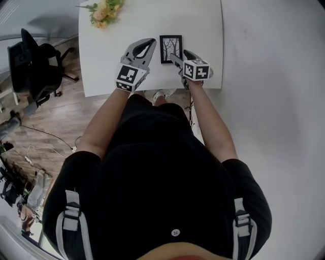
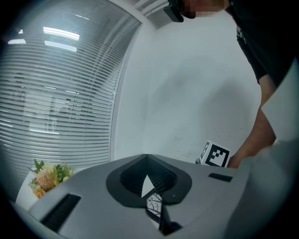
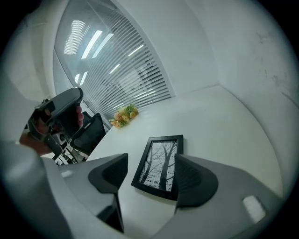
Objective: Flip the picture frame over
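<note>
- Picture frame [image 1: 170,49]: a black frame holding a black-and-white picture of bare trees. It lies flat, picture side up, on the near part of the white bench [image 1: 203,25], between the two grippers.
- Left gripper [image 1: 150,43]: it sits just left of the frame. In the left gripper view the jaws are closed together, pad against pad, with nothing gripped. A sliver of the frame shows through the small gap below the pads.
- Right gripper [image 1: 181,55]: it sits at the frame's near right corner and slants down toward the bench. In the right gripper view the jaws stand wide apart and grip nothing. The frame lies on the bench beyond them, and the right jaw covers its near right corner. Whether that jaw touches the frame cannot be told.
- Flowers [image 1: 105,11]: a small yellow and pink bunch at the far left corner of the bench, well apart from the frame.
- Office chair [image 1: 35,66]: black, on the wooden floor to the left of the bench.
- Window blinds [image 2: 56,93]: they fill the left of the left gripper view.
</note>
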